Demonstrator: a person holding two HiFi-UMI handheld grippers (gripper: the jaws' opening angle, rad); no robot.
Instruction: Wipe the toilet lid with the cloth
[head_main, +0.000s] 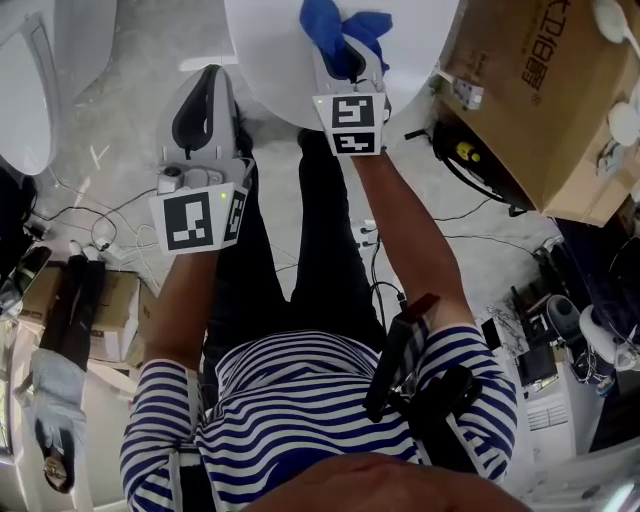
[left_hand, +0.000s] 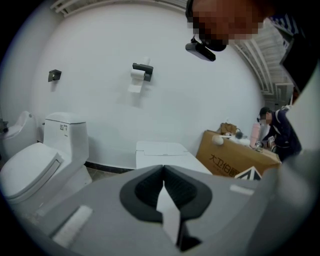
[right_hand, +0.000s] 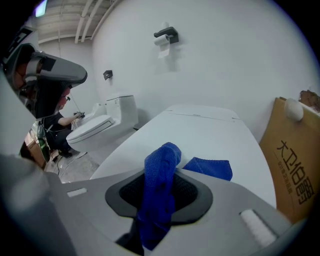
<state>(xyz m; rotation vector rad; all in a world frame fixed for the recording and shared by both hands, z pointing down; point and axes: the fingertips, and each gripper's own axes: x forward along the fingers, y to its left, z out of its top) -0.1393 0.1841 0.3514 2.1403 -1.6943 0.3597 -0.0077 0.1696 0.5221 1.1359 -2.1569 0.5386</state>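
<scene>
A blue cloth (right_hand: 161, 190) is pinched in my right gripper (right_hand: 159, 192), which is shut on it; a loose corner of it lies on the white toilet lid (right_hand: 210, 137). In the head view the right gripper (head_main: 345, 62) reaches over the lid (head_main: 275, 50) with the cloth (head_main: 335, 32) bunched at its tip. My left gripper (head_main: 205, 105) hangs left of the lid, over the floor, holding nothing. From the left gripper view its jaws (left_hand: 162, 192) are closed together, and the toilet (left_hand: 160, 155) stands ahead of them.
A brown cardboard box (head_main: 540, 90) stands right of the toilet. Cables and power strips (head_main: 90, 245) lie on the floor. A second toilet (left_hand: 37, 162) stands at the left. Another person (left_hand: 277, 132) is behind the box. A paper holder (left_hand: 142, 70) hangs on the wall.
</scene>
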